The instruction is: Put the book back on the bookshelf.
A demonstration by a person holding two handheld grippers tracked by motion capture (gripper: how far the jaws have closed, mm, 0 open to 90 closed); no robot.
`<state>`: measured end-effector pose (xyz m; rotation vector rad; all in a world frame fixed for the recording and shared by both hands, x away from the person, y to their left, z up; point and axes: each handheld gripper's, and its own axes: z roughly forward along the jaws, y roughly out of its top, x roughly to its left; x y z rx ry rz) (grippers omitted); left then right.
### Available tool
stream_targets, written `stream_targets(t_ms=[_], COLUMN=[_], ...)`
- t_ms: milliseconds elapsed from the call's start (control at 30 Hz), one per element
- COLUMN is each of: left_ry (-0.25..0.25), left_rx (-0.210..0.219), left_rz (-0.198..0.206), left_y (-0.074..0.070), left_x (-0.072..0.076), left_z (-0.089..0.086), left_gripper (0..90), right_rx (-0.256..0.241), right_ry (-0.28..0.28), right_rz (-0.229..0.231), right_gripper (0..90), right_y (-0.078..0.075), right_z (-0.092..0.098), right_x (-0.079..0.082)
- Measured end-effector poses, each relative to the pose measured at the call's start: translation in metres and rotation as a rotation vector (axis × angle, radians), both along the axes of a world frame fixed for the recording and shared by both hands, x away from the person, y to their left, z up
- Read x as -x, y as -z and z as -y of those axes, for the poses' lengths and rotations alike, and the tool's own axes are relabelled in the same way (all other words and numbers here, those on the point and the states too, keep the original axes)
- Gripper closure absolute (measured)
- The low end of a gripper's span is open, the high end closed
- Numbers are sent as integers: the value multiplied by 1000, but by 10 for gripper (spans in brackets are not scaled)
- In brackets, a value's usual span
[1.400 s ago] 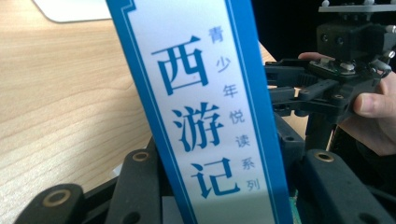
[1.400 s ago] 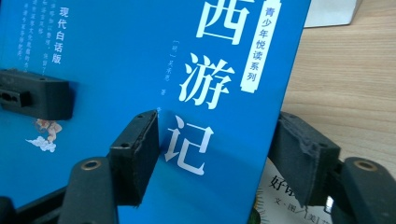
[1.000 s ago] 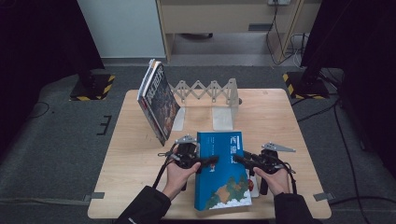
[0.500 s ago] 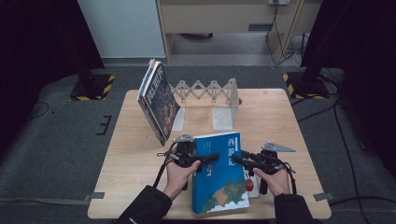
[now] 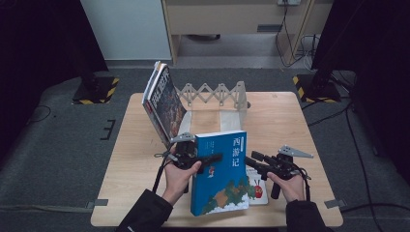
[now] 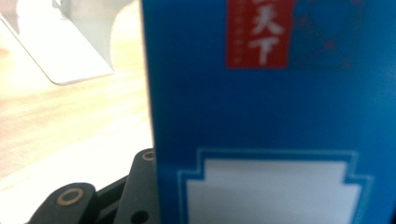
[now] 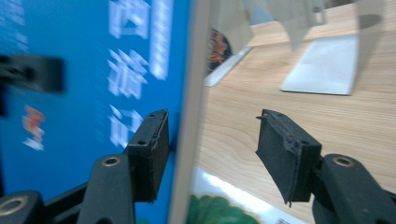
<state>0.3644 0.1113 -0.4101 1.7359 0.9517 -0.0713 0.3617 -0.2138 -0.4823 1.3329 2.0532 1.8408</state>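
A blue book (image 5: 220, 183) with white Chinese lettering is tipped up off the table at the front middle. My left gripper (image 5: 217, 158) is shut on its left edge, one black finger (image 5: 212, 158) lying across the cover. In the left gripper view the blue cover (image 6: 271, 116) looms close, with a finger (image 6: 140, 186) beside its edge. My right gripper (image 5: 249, 161) is open at the book's right edge. In the right gripper view that edge (image 7: 187, 116) stands between the jaws of the right gripper (image 7: 210, 140), the left pad against the cover. A second book (image 5: 257, 191) lies flat beneath.
A grey accordion book rack (image 5: 217, 94) stands at the back of the wooden table (image 5: 135, 159), its flat end plate (image 7: 322, 65) lying on the wood. Books (image 5: 164, 104) lean against its left end. Black stands and cables sit on the floor around the table.
The blue book has tipped up from nearly flat and shifted slightly left in my left gripper. My right gripper has stayed close at the book's right edge.
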Motion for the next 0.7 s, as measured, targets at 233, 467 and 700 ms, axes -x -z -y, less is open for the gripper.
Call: stream_targets(t_ms=[233, 467, 700], left_ry=[-56, -123, -190], left_rx=[10, -37, -59], left_rz=[61, 119, 134], left_y=[-24, -37, -44], left_x=[1, 2, -2], left_z=[-22, -38, -55], left_gripper=[607, 606, 605], right_rx=[95, 228, 443], right_ry=[53, 113, 204], right_rz=[-1, -17, -66], right_gripper=[408, 371, 323], right_y=[4, 9, 19], right_z=[6, 12, 29], right_x=[-2, -4, -7])
